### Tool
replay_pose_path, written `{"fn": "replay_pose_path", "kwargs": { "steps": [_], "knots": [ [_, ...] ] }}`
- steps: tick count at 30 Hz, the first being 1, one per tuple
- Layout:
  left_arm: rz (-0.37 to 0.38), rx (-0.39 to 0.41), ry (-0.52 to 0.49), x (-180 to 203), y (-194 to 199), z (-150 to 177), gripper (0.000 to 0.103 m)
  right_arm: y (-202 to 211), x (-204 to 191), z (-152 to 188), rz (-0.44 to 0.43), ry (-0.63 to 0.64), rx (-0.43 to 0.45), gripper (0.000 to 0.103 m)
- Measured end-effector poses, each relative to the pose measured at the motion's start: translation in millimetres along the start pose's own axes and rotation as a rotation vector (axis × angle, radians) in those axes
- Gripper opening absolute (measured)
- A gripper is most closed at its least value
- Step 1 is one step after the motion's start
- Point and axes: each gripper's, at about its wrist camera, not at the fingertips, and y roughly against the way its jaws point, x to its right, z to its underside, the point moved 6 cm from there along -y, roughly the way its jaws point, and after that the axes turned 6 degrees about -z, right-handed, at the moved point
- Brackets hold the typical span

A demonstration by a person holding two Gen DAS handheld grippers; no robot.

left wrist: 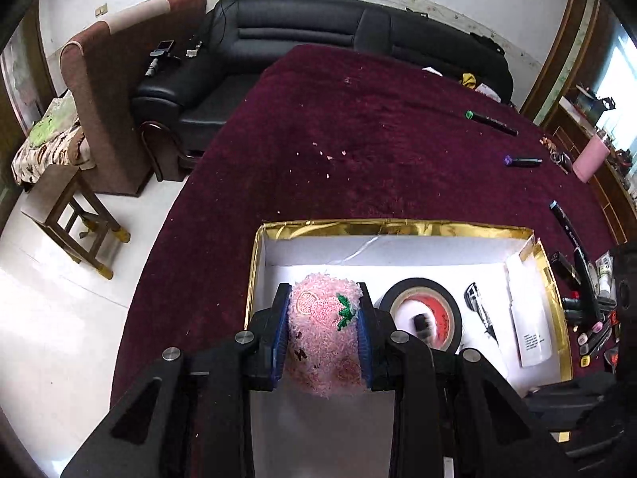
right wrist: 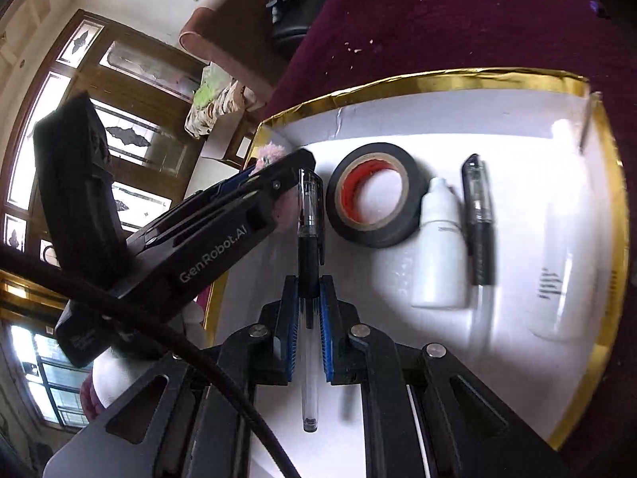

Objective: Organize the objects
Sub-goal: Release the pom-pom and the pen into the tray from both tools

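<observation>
A gold-rimmed white box [left wrist: 398, 226] lies on a maroon cloth. My left gripper [left wrist: 323, 298] is shut on a fluffy pink pouch [left wrist: 322, 338] over the box's left part. My right gripper [right wrist: 309, 283] is shut on a clear gel pen [right wrist: 309, 215] held over the box [right wrist: 438, 79], next to the left gripper's body [right wrist: 223, 231]. In the box lie a black tape roll [right wrist: 374, 195], a small white bottle [right wrist: 440, 247], a second black pen [right wrist: 477, 215] and a white tube [right wrist: 561, 239]. The tape roll [left wrist: 422, 310] and tube [left wrist: 527, 318] also show in the left wrist view.
On the maroon cloth [left wrist: 358, 127] lie a green-capped marker [left wrist: 491, 121], a purple-capped marker [left wrist: 523, 161] and several pens and cosmetics at the right edge [left wrist: 585, 302]. A black sofa [left wrist: 298, 36], a brown armchair [left wrist: 107, 91] and a wooden stool [left wrist: 67, 219] stand beyond.
</observation>
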Motion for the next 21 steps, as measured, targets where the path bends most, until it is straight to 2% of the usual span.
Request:
{"fn": "replay_pose_path", "kwargs": {
  "steps": [11, 13, 15, 17, 21],
  "knots": [
    [0.064, -0.002, 0.039, -0.2, 10.6, -3.2, 0.038, -21.6, 1.7, -7.0, 0.001, -0.037, -0.005, 0.011],
    [0.07, 0.007, 0.035, 1.6, 12.9, -5.3, 0.043, -23.6, -0.6, -7.8, 0.017, -0.021, -0.005, 0.012],
    [0.062, 0.018, 0.043, -1.5, 17.3, -7.1, 0.053, -23.6, -2.0, -7.3, 0.032, -0.008, -0.001, 0.025],
    [0.083, 0.035, 0.059, -5.3, 24.7, -9.6, 0.053, -21.0, -3.0, -6.2, 0.029, -0.004, 0.01, 0.031],
    [0.076, 0.095, 0.09, -17.9, 48.3, -14.2, 0.056, -11.0, 0.7, -6.2, 0.019, 0.0, 0.034, 0.032]
  ]
}}
